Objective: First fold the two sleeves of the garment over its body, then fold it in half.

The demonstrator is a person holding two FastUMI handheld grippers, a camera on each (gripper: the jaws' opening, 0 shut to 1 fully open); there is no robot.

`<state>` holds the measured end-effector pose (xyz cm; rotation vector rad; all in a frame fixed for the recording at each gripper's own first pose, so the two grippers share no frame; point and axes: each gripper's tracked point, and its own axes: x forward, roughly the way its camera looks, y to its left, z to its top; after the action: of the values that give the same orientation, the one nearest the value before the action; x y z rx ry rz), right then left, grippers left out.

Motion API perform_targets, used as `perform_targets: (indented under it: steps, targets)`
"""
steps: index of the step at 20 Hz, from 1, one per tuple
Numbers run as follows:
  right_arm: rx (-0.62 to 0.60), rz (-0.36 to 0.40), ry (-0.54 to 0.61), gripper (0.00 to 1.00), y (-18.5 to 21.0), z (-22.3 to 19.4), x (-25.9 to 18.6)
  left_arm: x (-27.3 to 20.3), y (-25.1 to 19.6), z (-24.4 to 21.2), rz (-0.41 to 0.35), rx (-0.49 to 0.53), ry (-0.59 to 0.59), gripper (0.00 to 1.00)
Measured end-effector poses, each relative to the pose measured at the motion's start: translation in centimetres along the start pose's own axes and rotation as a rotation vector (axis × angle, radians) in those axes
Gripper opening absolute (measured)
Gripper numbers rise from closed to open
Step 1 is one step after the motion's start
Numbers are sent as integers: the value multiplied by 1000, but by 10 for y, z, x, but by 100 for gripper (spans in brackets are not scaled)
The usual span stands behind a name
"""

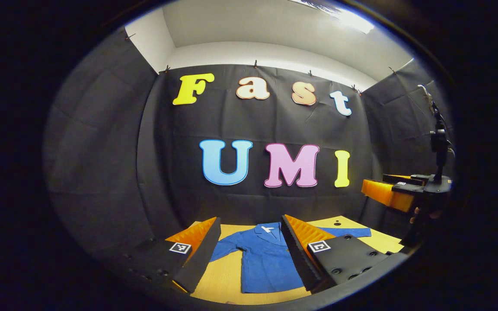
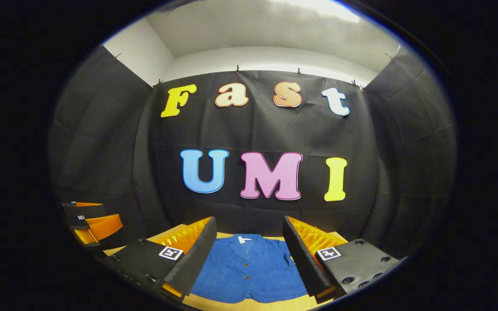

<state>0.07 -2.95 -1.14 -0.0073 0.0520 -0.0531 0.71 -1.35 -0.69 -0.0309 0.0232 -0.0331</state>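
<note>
A blue jacket (image 1: 266,263) lies flat on the wooden table (image 1: 225,278), collar toward the back wall, front buttons up. Its sleeves are spread out, one (image 1: 227,249) to the left and one (image 1: 349,232) to the right. My left gripper (image 1: 251,222) hovers open above the jacket, nothing between its fingers. In the right gripper view the jacket (image 2: 249,272) lies below my right gripper (image 2: 249,231), which is open and empty too. My right gripper (image 1: 376,183) also appears at the far right, held by a hand (image 1: 422,214). My left gripper (image 2: 110,214) appears at the left edge.
Black cloth walls close in the table at the back and on both sides. A black post (image 1: 439,142) rises above the right gripper's body. Bare tabletop (image 2: 249,304) runs along the jacket's near hem.
</note>
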Motion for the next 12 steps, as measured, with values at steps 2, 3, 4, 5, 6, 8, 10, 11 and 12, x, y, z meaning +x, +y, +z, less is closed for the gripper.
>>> perform_targets:
  steps: [2,3,4,5,6,8,10,11,12]
  targets:
    - [-27,-15,-23,96,-5,8,1,3,0,-2,0,-10,5,81]
    - [-47,-22,-32,95,-9,10,1,4,0,-2,1,-18,7,81]
    - [-59,-27,-35,95,-11,11,3,4,-1,-3,-1,-23,12,81]
    - [-58,-29,-33,96,-13,11,4,4,-2,-5,-4,-25,15,81]
    - [-47,-30,-30,96,-14,11,6,5,-3,-6,-5,-21,17,81]
    - [-30,-34,-32,96,-17,12,8,9,-2,-5,2,-14,17,81]
    - [-38,-30,-35,96,-19,12,13,12,-1,-4,16,-14,18,81]
    - [-45,-25,-34,96,-19,11,16,15,-2,-3,20,-17,19,81]
    - [-48,-19,-33,96,-20,11,19,18,-4,-3,21,-20,20,81]
